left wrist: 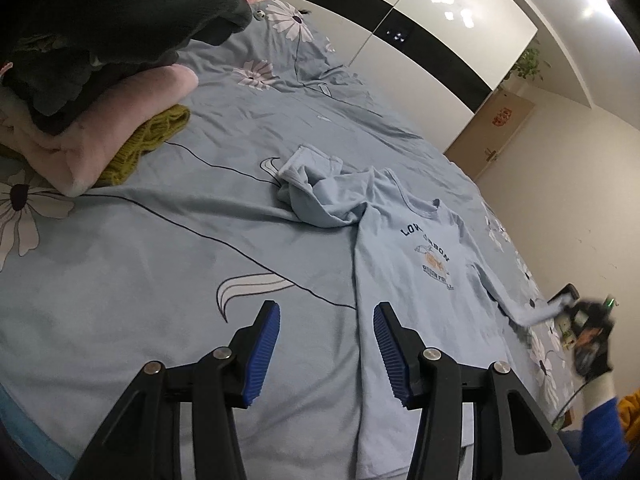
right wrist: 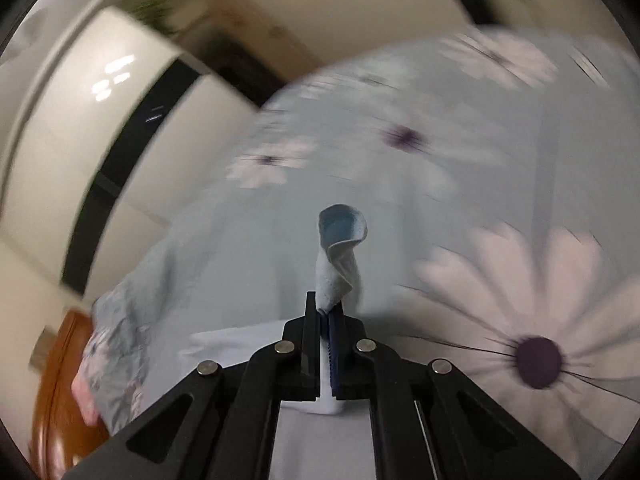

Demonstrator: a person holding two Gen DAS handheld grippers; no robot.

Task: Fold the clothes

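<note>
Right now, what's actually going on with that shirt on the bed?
A person is folding a light blue long-sleeved shirt spread on a floral bedspread. The right gripper is shut on the cuff of one sleeve, pulled out to the shirt's side. The left gripper is open above the shirt's lower edge, holding nothing. The other sleeve lies bunched.
</note>
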